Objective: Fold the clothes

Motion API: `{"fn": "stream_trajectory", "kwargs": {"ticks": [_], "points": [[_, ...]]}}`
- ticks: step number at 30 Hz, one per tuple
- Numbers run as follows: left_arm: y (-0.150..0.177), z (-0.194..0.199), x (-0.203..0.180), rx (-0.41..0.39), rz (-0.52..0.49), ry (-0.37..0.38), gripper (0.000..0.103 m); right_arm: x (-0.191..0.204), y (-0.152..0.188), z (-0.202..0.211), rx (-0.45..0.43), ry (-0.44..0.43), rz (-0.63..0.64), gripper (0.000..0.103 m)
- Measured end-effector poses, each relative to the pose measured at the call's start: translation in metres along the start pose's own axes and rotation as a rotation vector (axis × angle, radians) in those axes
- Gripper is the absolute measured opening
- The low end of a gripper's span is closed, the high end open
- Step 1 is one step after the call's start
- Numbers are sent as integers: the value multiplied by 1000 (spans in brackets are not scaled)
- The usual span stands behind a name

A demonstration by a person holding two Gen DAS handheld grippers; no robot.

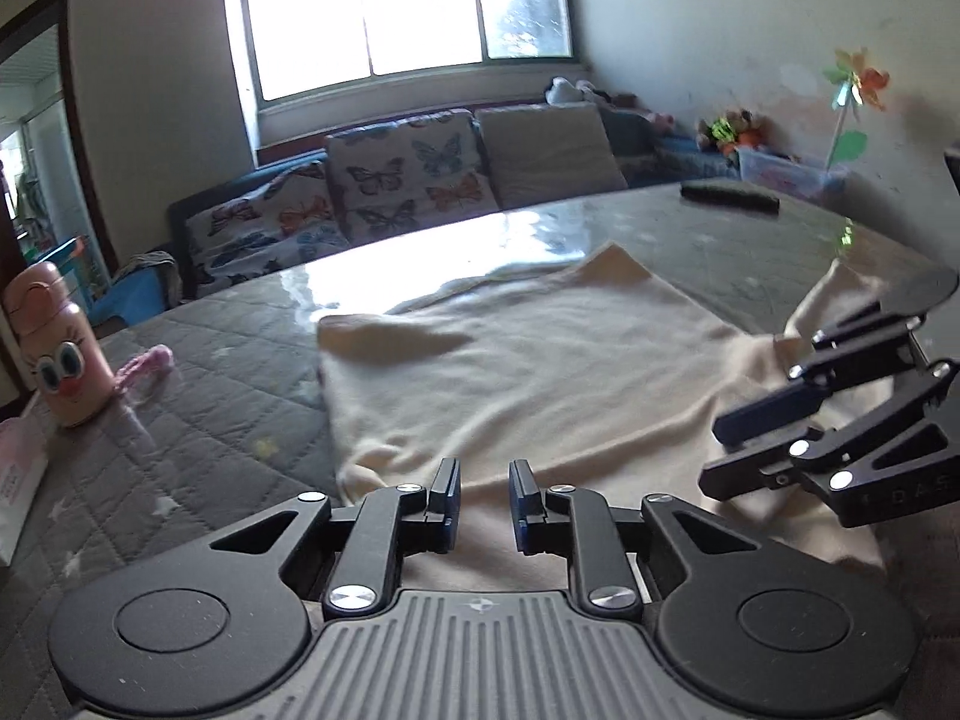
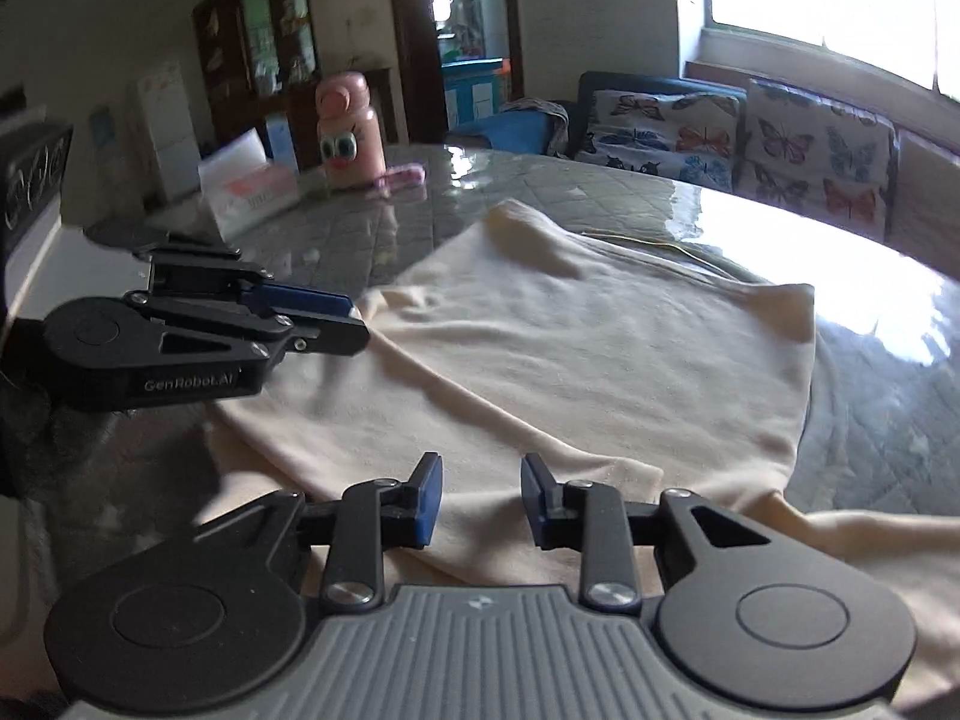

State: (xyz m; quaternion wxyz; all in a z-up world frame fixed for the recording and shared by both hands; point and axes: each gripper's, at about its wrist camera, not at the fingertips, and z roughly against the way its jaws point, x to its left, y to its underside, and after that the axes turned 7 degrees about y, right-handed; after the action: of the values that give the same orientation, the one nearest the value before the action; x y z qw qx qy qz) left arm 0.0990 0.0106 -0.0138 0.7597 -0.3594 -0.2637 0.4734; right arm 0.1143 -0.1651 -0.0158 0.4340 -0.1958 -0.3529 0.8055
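The cream cloth (image 1: 528, 360) lies spread out on the shiny table (image 1: 750, 240), with wrinkles and one corner turned up at the far side. My left tongs (image 1: 485, 495) hang just over its near edge, with a small gap between the tips and nothing in it. My right tongs (image 2: 482, 495) are a bit apart too, over the cloth, and hold nothing. A pink bottle (image 2: 350, 132) with big eyes stands far off on the table. Behind the table is a sofa (image 1: 408, 180) with butterfly covers, under a bright window (image 1: 408, 6).
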Motion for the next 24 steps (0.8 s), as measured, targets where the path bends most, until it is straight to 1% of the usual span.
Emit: {"fn": "stream_trajectory", "kwargs": {"ticks": [3,6,12,13,15,16,20,22,24], "points": [[5,-14,7,39,11,-21,17,-6,6,-2,17,21,-6,28],[7,-16,14,35,34,-14,18,-18,12,5,17,54,-23,28],[6,-13,9,35,28,-28,19,-23,19,17,8,84,-23,29],[5,-10,7,31,25,-29,19,-23,19,20,2,84,-26,30],[3,-3,2,17,7,-24,19,-26,21,29,-10,82,-43,36],[2,1,-1,9,-2,-22,19,-27,22,33,-15,84,-52,37],[-2,13,-18,-20,-34,15,28,-44,33,49,-14,139,-104,37],[-3,14,-29,-25,-47,43,28,-60,40,57,-10,181,-160,37],[-4,14,-39,-27,-60,67,30,-76,48,63,-6,229,-213,37]]}}
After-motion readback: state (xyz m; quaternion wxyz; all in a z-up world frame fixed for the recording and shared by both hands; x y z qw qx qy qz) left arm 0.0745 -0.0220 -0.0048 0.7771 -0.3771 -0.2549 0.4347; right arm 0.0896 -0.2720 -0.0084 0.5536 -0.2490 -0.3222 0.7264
